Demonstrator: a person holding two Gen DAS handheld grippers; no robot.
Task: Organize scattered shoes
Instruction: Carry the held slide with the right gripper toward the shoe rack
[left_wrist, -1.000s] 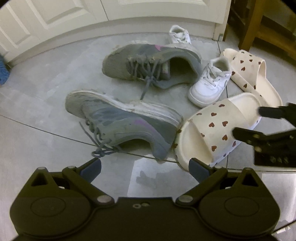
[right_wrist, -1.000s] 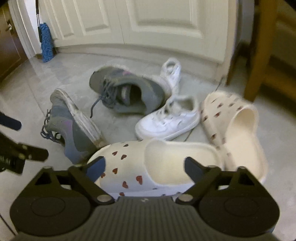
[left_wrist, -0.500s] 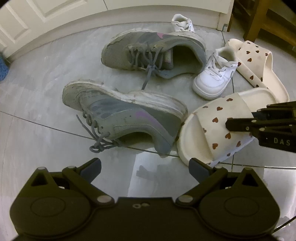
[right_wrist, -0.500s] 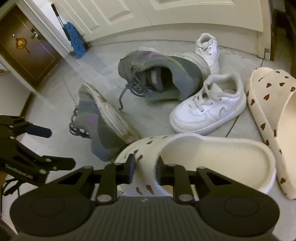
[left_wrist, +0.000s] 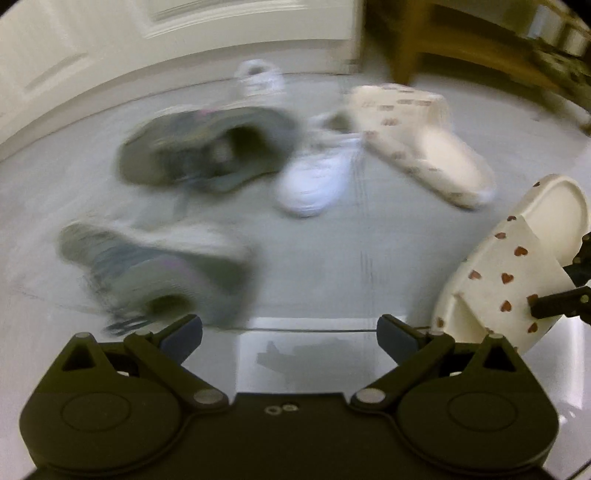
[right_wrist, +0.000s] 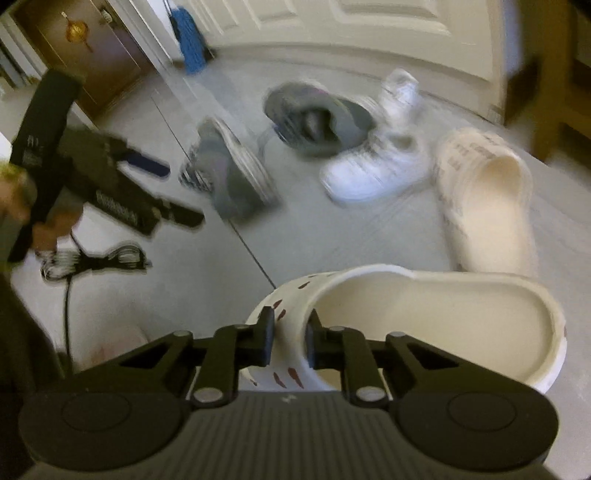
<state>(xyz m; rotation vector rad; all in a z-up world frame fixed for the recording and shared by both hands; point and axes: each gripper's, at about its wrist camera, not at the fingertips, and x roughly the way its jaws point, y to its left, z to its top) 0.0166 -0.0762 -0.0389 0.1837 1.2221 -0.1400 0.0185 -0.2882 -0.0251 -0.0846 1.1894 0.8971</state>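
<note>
My right tool (right_wrist: 290, 341) is clamped on the heart-print strap of a cream slide (right_wrist: 424, 317), one finger outside the strap and one tucked under it. From the left wrist view, that same cream slide (left_wrist: 517, 266) hangs tilted at the right edge, clear of the floor, with the tip of my right tool (left_wrist: 565, 301) showing beside it.

My left tool (left_wrist: 290, 334) stands wide open with nothing between its fingers, only bare grey floor (left_wrist: 369, 258) under it. In the right wrist view it appears at the left as a blurred dark shape (right_wrist: 110, 184) held by a hand (right_wrist: 22, 206); its cable trails below.

The rest of the shoes lie loose on the floor, much smeared by motion. The second heart-print slide (left_wrist: 424, 144) lies flat near the far right, just beside a small white sneaker (left_wrist: 317, 177). A grey running shoe (left_wrist: 207, 147) lies next to that sneaker, its opening towards me, and its mate (left_wrist: 155, 266) lies on its side nearer my left tool. Another small white sneaker (left_wrist: 258, 79) sits behind them by the white panelled door (left_wrist: 184, 40).

I see no box, rack or basket in either view. A blue mop head (right_wrist: 190, 40) leans near the door, and a wooden furniture leg (left_wrist: 406, 44) stands far right.
</note>
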